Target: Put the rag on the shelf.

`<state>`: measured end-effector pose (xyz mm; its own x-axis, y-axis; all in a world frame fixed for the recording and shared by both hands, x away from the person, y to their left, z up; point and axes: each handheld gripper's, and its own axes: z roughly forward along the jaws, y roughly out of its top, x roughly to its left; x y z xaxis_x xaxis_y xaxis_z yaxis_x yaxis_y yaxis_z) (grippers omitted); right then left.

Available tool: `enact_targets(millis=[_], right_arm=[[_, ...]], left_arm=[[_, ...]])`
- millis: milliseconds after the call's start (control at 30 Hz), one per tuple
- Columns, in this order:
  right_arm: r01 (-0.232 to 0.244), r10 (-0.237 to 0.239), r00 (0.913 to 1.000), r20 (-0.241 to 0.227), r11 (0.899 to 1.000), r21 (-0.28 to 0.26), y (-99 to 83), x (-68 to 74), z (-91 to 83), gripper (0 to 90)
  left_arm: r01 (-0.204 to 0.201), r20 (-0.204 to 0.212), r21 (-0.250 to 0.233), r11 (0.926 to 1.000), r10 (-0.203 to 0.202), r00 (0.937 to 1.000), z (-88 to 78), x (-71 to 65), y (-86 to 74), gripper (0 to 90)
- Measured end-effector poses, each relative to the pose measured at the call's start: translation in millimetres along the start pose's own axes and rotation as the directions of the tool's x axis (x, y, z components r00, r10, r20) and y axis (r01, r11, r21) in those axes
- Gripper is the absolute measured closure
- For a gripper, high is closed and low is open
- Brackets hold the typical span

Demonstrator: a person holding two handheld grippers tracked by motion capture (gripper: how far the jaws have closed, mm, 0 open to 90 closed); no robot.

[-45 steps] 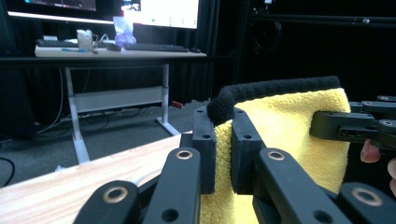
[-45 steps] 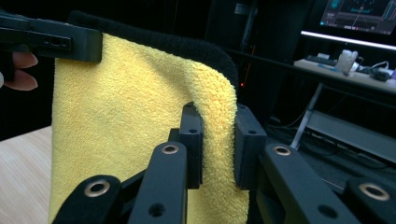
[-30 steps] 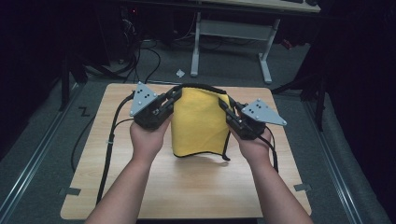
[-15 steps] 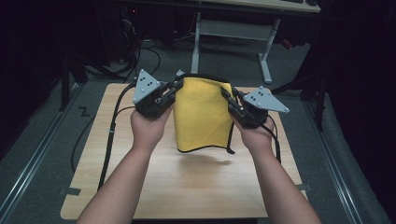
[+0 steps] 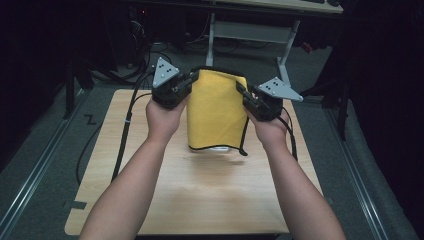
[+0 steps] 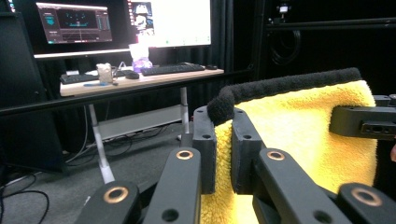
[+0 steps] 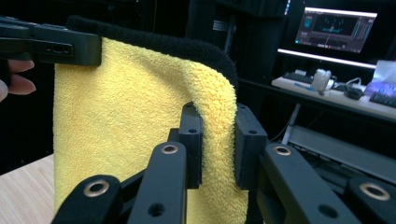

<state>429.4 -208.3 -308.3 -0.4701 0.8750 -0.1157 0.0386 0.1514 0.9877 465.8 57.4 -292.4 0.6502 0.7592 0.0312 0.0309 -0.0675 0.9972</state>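
Yellow cloth (image 5: 216,111) with black trim is held up above the wooden bench (image 5: 210,200), hanging folded from its top edge, lower hem just clear of the bench top. Left gripper (image 5: 192,80) has its jaws nearly closed, clamped on the cloth's top left corner; the left gripper view shows the fabric (image 6: 299,140) pinched between the pads. Right gripper (image 5: 241,90) has jaws pinched on the top right corner, fabric (image 7: 140,121) bunched between them. Both hands raised, cloth stretched between the two grippers.
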Motion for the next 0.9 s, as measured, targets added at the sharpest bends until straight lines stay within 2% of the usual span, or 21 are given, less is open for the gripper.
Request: enact_targets(millis=[67, 133, 233, 300, 400, 500, 633, 733, 800, 900], right_arm=[[-0.009, 0.009, 1.0, -0.002, 1.0, -0.001, 0.1, -3.6, 4.2, 77.3], [-0.004, 0.004, 1.0, -0.002, 1.0, 0.005, 0.3, -6.2, 8.6, 77.3], [0.005, -0.005, 1.0, -0.001, 1.0, 0.014, 0.8, -9.9, 15.9, 77.3], [0.008, -0.008, 1.0, -0.001, 1.0, 0.016, 1.4, -13.5, 20.7, 77.2], [0.015, -0.015, 0.9999, -0.007, 1.0, 0.026, 1.6, -20.0, 28.2, 76.7], [0.016, -0.016, 0.9998, -0.013, 0.999, 0.034, -1.3, -25.8, 35.1, 76.5], [0.052, -0.051, 0.9986, -0.017, 0.997, 0.05, -7.9, -29.0, 46.2, 76.5], [0.059, -0.057, 0.9981, -0.021, 0.995, 0.079, -16.0, -33.3, 54.3, 76.5], [0.056, -0.053, 0.9982, -0.026, 0.993, 0.105, -22.8, -37.7, 60.5, 76.4], [0.067, -0.062, 0.9973, -0.04, 0.987, 0.144, -32.8, -42.0, 67.7, 76.5]], left_arm=[[-0.018, -0.014, 0.006, 0.9998, 0.018, 0.9997, 5.8, 4.5, 0.6, 83.0], [-0.003, -0.015, 0.019, 0.9998, 0.003, 0.9999, 11.4, 7.7, 0.4, 83.0], [-0.015, -0.025, 0.018, 0.9997, 0.015, 0.9996, 18.1, 12.1, 0.5, 83.0], [-0.006, -0.02, 0.026, 0.9996, 0.006, 0.9998, 23.2, 15.7, 0.6, 82.8], [0.047, 0.003, 0.04, 0.9981, -0.047, 0.9989, 31.7, 25.4, 0.8, 82.6], [0.046, -0.005, 0.06, 0.9972, -0.045, 0.999, 40.4, 32.1, -4.2, 82.6], [0.052, -0.011, 0.089, 0.9946, -0.051, 0.9986, 51.2, 39.6, -13.7, 82.6], [0.043, -0.016, 0.13, 0.9906, -0.041, 0.999, 60.4, 42.7, -23.3, 82.5], [0.034, -0.017, 0.176, 0.9839, -0.031, 0.9994, 67.5, 45.1, -30.8, 82.6], [0.067, -0.008, 0.209, 0.9757, -0.066, 0.9978, 74.1, 49.8, -41.6, 82.6]])
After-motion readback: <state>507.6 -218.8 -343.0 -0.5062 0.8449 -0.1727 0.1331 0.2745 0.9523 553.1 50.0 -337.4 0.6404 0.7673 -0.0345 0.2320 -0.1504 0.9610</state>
